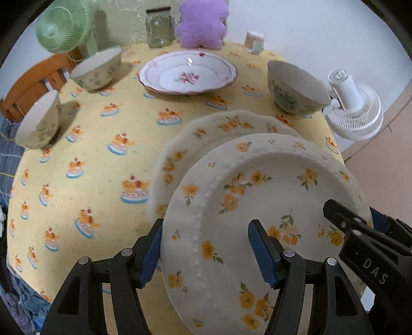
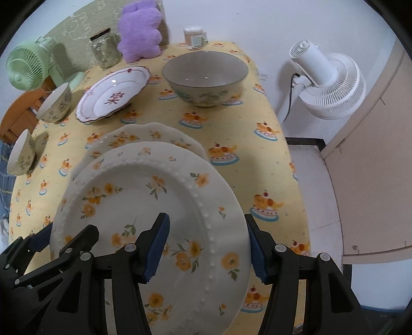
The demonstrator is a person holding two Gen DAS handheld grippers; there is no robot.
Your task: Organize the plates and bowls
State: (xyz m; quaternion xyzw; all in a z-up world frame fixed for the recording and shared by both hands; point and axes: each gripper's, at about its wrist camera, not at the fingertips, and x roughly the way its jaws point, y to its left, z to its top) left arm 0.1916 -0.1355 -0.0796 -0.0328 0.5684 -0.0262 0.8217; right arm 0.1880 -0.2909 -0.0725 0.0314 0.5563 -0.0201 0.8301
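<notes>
Both grippers hold one white plate with orange flowers and a beaded rim (image 1: 257, 206) (image 2: 144, 195). My left gripper (image 1: 206, 247) clamps its left rim. My right gripper (image 2: 207, 244) clamps its right rim. The plate hangs just above a scalloped flowered plate (image 1: 219, 123) (image 2: 144, 135) lying on the yellow tablecloth (image 1: 103, 154). A pink-flowered soup plate (image 1: 188, 72) (image 2: 113, 94) sits further back. A large bowl (image 1: 296, 87) (image 2: 206, 77) stands at the right. Two small bowls (image 1: 97, 69) (image 1: 38, 123) stand at the left, also in the right wrist view (image 2: 55, 103) (image 2: 22, 153).
At the table's back stand a green fan (image 1: 61, 25), a glass jar (image 1: 158, 28), a purple plush toy (image 1: 203, 23) and a small canister (image 1: 255, 41). A white fan (image 2: 327, 80) stands off the table's right edge. An orange chair (image 1: 33, 82) is at the left.
</notes>
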